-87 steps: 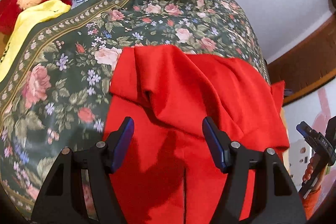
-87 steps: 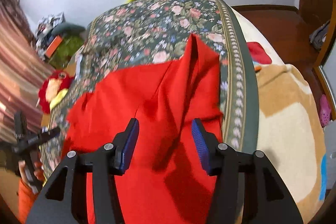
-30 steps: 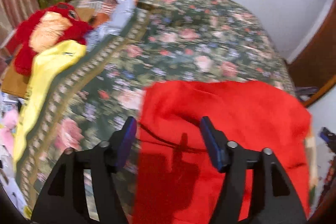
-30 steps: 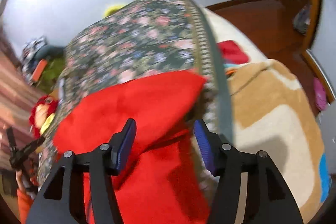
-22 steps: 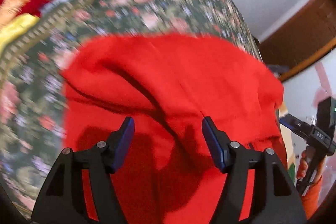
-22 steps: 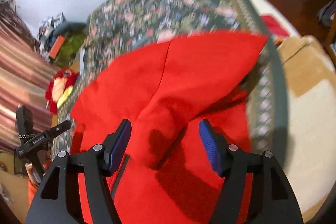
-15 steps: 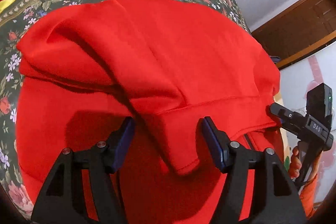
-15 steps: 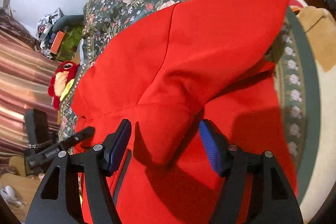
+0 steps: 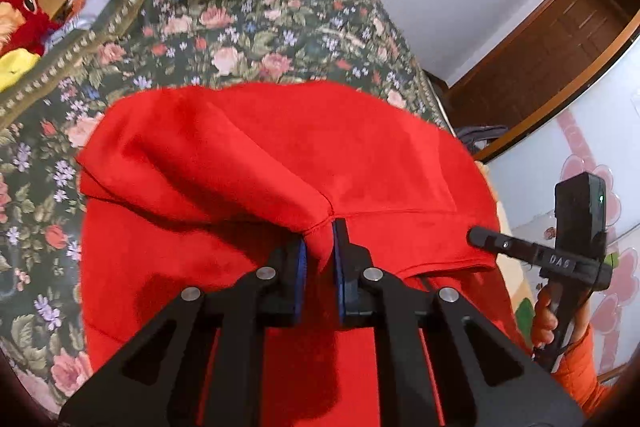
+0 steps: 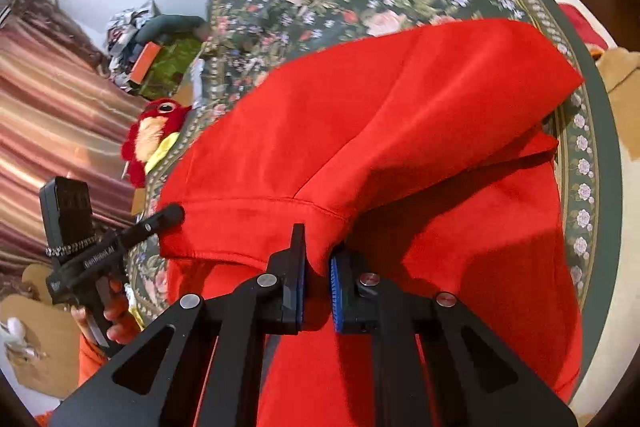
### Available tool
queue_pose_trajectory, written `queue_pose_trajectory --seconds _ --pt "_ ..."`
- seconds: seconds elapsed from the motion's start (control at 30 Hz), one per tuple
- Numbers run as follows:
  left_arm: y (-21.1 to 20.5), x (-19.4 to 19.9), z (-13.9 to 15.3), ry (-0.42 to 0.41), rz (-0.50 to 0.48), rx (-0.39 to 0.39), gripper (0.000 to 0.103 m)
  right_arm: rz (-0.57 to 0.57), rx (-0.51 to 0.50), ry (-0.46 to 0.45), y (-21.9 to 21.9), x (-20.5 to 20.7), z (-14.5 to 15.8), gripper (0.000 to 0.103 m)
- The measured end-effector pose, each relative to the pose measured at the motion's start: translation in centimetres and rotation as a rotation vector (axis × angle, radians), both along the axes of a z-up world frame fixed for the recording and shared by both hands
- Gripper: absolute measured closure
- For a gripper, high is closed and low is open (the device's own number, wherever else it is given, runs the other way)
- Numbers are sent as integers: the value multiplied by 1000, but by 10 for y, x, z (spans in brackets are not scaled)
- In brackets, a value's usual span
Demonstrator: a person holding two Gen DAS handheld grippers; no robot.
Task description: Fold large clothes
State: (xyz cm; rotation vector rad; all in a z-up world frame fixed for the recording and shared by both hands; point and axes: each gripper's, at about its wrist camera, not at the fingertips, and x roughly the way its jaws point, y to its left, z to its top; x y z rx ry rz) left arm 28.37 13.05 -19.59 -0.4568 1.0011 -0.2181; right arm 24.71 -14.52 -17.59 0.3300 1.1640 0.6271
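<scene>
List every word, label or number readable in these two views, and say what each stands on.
"DAS": white letters on the black body of the right gripper, seen from the left wrist view.
White lettering on the side of the left gripper, seen from the right wrist view: too blurred to read.
A row of small marks above that lettering: too small to read.
Nothing readable on the red garment.

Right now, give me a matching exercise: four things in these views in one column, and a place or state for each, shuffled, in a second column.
Things:
1. left tool
2. red garment
3. plush toy
4. floral bedspread

Places or states:
A. spread under the garment
B. lying beside the bed, past the bedspread's edge
C. folded over itself, hem pinched at two spots
D. closing on a red hem fold

Pairs: 1-D, 2-C, 3-B, 4-A
</scene>
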Motion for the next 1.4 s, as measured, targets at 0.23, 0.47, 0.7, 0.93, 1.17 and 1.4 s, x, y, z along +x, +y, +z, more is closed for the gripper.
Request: queue_pose_trajectory --seconds 0.23,0.47,0.7,0.93,1.17,1.4 --pt "-17 -3 -27 94 -8 185 87 -22 -144 -23 7 -7 -12 90" --pt "-12 -27 -38 113 -8 304 64 -70 -183 -15 -12 -15 -7 71" --pt "24 -57 -7 68 99 295 59 -97 -241 -83 -28 -35 20 56" --pt "45 -98 27 -5 166 368 41 -144 -302 -218 -42 -64 58 20" --pt "54 -132 22 35 182 381 34 -168 -296 -196 -63 -87 61 18" --pt "67 -169 -7 112 202 277 34 -210 -266 -98 -101 -107 45 18"
